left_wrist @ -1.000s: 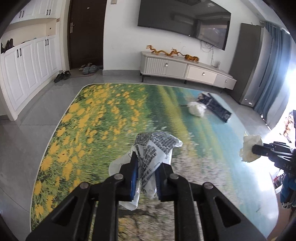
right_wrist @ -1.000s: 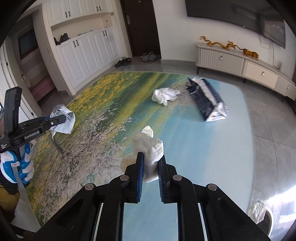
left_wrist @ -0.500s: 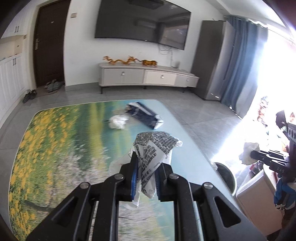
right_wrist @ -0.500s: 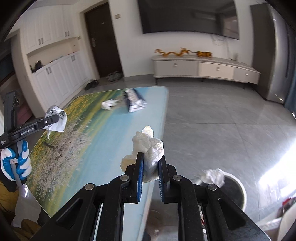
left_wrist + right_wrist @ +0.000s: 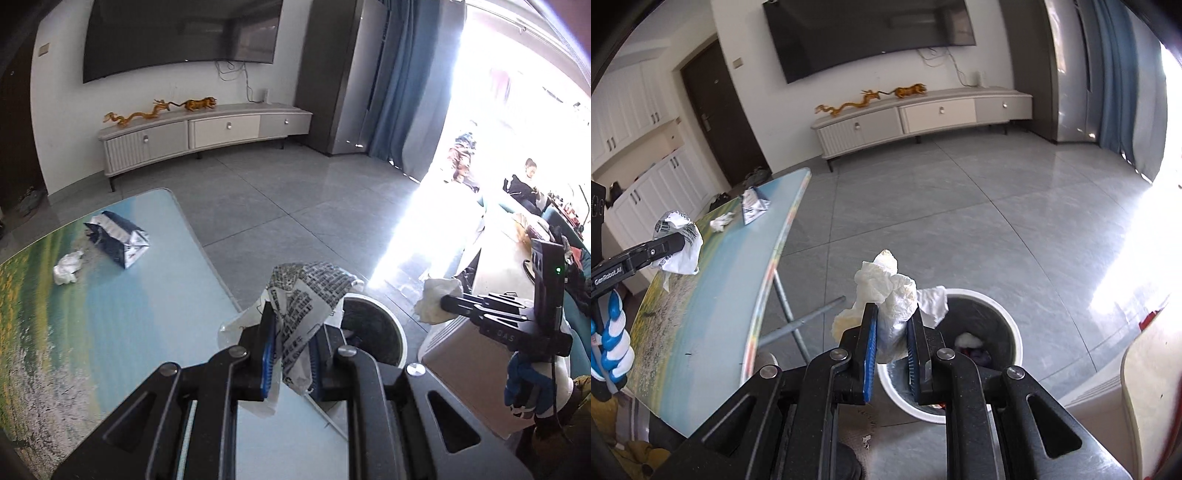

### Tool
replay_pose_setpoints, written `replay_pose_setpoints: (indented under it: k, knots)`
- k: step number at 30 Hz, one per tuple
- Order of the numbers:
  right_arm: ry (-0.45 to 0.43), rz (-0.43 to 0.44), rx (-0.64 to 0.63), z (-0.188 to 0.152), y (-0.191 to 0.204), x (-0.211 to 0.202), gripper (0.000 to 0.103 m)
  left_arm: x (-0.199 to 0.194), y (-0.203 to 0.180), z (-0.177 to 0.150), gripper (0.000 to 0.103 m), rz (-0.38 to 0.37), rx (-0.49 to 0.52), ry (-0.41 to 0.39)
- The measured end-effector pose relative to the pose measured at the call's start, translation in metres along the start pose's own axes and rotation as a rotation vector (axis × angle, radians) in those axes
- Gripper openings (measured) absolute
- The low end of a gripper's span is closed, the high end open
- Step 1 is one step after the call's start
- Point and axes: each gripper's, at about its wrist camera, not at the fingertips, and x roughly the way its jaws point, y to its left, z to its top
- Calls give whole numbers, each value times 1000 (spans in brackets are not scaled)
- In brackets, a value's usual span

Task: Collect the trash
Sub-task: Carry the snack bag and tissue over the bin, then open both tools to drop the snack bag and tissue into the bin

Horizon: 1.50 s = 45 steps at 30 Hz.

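My left gripper [image 5: 291, 354] is shut on a crumpled printed wrapper [image 5: 306, 291] and holds it over the table's right edge, beside the round white trash bin [image 5: 384, 325]. My right gripper [image 5: 892, 350] is shut on a crumpled white tissue [image 5: 890, 291] and holds it above the bin's rim [image 5: 1015, 332]. The bin holds a tissue and other scraps. On the table [image 5: 110, 302], a white tissue wad [image 5: 66, 267] and a silver-blue snack bag [image 5: 118, 238] lie at the far end. The right gripper with its tissue [image 5: 437, 301] shows in the left wrist view, the left gripper with its wrapper [image 5: 677, 240] in the right wrist view.
The table has a landscape-print top and metal folding legs [image 5: 792, 321]. A beige box [image 5: 461, 354] stands right of the bin. A TV cabinet [image 5: 923, 118] lines the far wall across grey tiled floor. Blue curtains [image 5: 399, 92] and bright glare lie to the right.
Both grippers have swung right from over the table to the trash bin on the floor, still holding the wrapper and the tissue. The bin has come into close view.
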Motion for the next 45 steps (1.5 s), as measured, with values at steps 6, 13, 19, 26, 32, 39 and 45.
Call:
replay_pose_setpoints:
  k: [6,13,19,26,32,39,45]
  knots:
    - [29,-4,63,-6,-35,21,15,45,-43,10,15,-43,41,60]
    - [63,-6,107,-11,-62,46,16,92,-67,18,15,-67,41,123]
    - [94,-11,137,-16,-77,65,17,126,-78,17,15,-82,26,179]
    - [134,-10,161,-21,-90,89,19,164,-77,19,15,-87,-23,248]
    - [164,-2,170,-23,-92,105,20,192,-83,13,15,-83,-37,302]
    - [195,-2,177,-26,-97,119,24,219,-97,2,18,-63,-31,359]
    - [208,-15,192,-29,-105,127,30,229,-94,-6,25,-78,-58,395]
